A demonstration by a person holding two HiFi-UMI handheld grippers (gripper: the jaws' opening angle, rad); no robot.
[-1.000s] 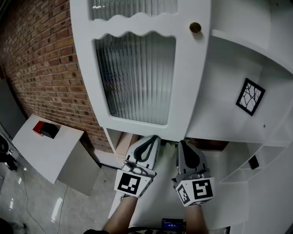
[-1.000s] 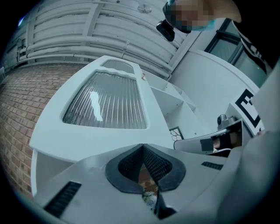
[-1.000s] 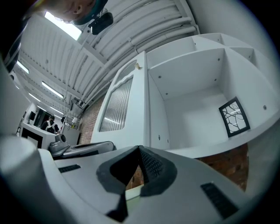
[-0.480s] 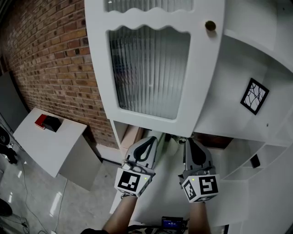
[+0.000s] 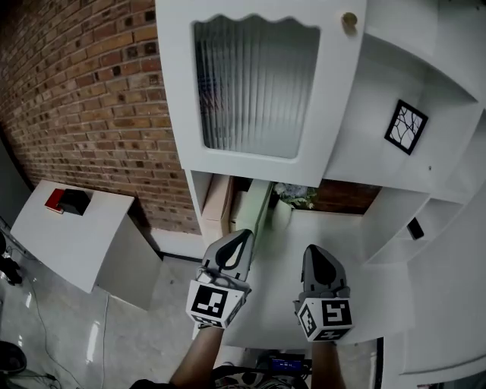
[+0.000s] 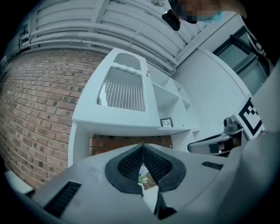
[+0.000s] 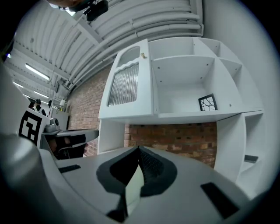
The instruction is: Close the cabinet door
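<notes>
The white cabinet door [image 5: 254, 163] with a ribbed glass panel and a brass knob [image 5: 348, 20] hangs at the cabinet's upper left. In the right gripper view the door [image 7: 127, 83] looks flush with the cabinet front, next to the open shelves. My left gripper [image 5: 241, 234] and right gripper [image 5: 313, 249] are side by side below the door, well apart from its lower edge. Both are shut and hold nothing. In the left gripper view the left gripper [image 6: 142, 145] has its pads meeting. In the right gripper view the tips of the right gripper [image 7: 139, 148] touch.
Under the door is a white counter [image 5: 334, 228] with a vase of flowers [image 5: 292, 199] at its back. A framed picture [image 5: 405, 126] leans in an open shelf. A brick wall [image 5: 99, 114] and a low white table [image 5: 83, 235] with a red and black item [image 5: 64, 201] are at left.
Both grippers have dropped and pulled back from the door's lower edge, where their tips were a second ago. The door now sits higher in the head view.
</notes>
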